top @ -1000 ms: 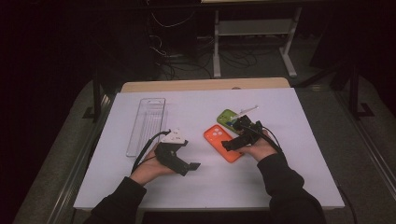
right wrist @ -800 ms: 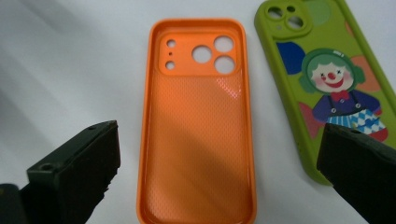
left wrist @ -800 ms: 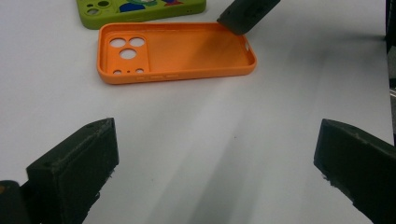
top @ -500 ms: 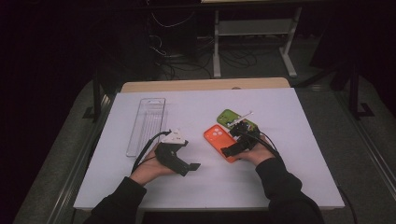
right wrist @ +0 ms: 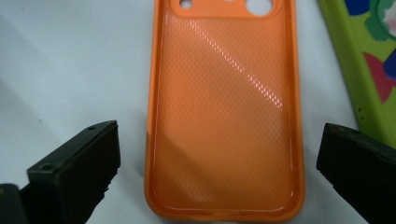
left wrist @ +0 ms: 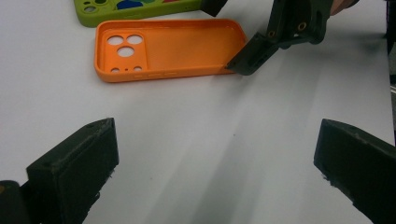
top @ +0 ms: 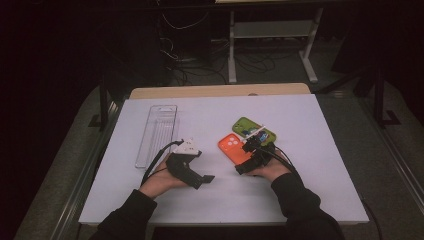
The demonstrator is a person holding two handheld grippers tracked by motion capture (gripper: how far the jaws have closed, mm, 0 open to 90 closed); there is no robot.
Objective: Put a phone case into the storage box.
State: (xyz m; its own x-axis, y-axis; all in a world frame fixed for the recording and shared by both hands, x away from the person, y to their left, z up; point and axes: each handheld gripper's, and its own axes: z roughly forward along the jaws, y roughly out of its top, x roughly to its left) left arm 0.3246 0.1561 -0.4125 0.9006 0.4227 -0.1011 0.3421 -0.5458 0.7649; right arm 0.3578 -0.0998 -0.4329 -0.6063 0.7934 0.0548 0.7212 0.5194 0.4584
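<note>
Work in hand: we read this as picking up the orange phone case, which lies flat, open side up, on the white table
Where the case lies: right of the table's middle, its camera-hole end pointing away from us, the green phone case just beside it on the far right
Right gripper: we have it at the near short end of the orange case, jaws spread wide; in the right gripper view the case's near end sits between the two jaws, neither touching it
Left gripper: jaws wide apart and holding nothing, resting on bare table left of the orange case, pointed toward it
Done so far: as we judge it, only the approach and the lining-up; the case is flat on the table, not gripped
Left to do: we think the right jaws must come down around the case's end, close, and lift; any placing comes after that
Also on the table: a clear tray at the far left, with nothing in it that we can make out
</note>
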